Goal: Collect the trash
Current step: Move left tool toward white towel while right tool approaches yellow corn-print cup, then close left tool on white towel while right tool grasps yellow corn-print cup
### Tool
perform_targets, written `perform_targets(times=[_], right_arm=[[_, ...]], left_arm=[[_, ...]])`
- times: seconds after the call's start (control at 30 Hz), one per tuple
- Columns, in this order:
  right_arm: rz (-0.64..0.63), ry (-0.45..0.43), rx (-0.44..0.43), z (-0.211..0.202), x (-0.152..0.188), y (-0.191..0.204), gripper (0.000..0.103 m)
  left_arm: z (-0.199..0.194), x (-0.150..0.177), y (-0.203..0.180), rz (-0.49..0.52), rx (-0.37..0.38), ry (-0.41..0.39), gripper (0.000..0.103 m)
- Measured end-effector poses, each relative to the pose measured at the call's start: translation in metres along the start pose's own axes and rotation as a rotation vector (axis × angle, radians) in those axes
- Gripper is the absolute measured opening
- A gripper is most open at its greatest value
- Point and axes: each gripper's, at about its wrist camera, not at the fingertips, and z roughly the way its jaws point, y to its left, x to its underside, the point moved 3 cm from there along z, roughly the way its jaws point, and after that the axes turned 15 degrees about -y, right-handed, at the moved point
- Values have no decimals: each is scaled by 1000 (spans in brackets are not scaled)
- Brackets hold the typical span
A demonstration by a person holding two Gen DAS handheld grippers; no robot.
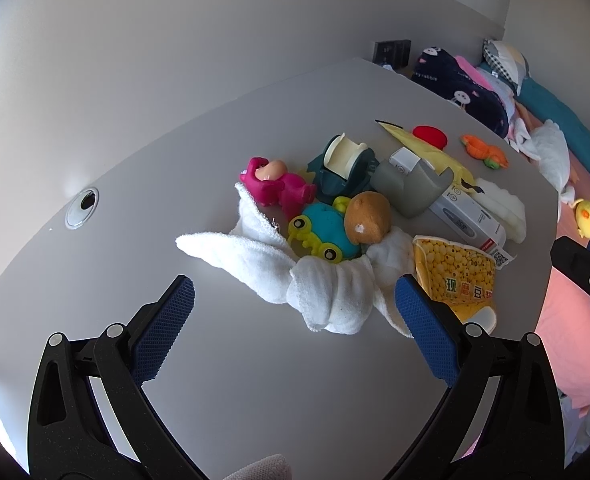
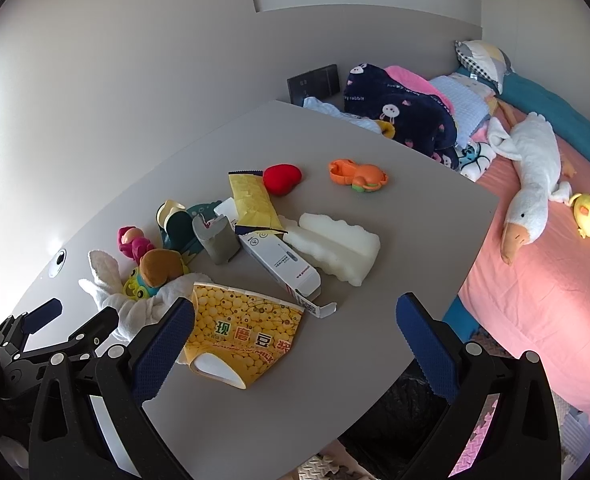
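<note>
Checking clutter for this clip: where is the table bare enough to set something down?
Bare: the near strip of the table before the white cloth, and the far side past the cable hole. Crowded: the middle, from pink toy to foam block.

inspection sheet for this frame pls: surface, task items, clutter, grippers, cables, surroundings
Surface: grey table, grommet hole near its far left edge.
Job's things: flattened yellow soy-milk carton nearest, torn white box, yellow wrapper, white foam block.
Clutter: white cloth, pink bear, frog toy, red heart, orange toy.
Grippers: left gripper open over the cloth; right gripper open over the carton.
Cables: nothing seen.
Surroundings: pink bed with plush goose; black bag below the table edge.
</note>
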Motion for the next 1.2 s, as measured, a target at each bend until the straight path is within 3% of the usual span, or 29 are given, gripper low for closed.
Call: perform_targets(times=[1.2], right_arm=[[-38, 48, -24, 10, 13, 2, 100]], left_arm=[[25, 5, 7, -33, -3, 48, 97]])
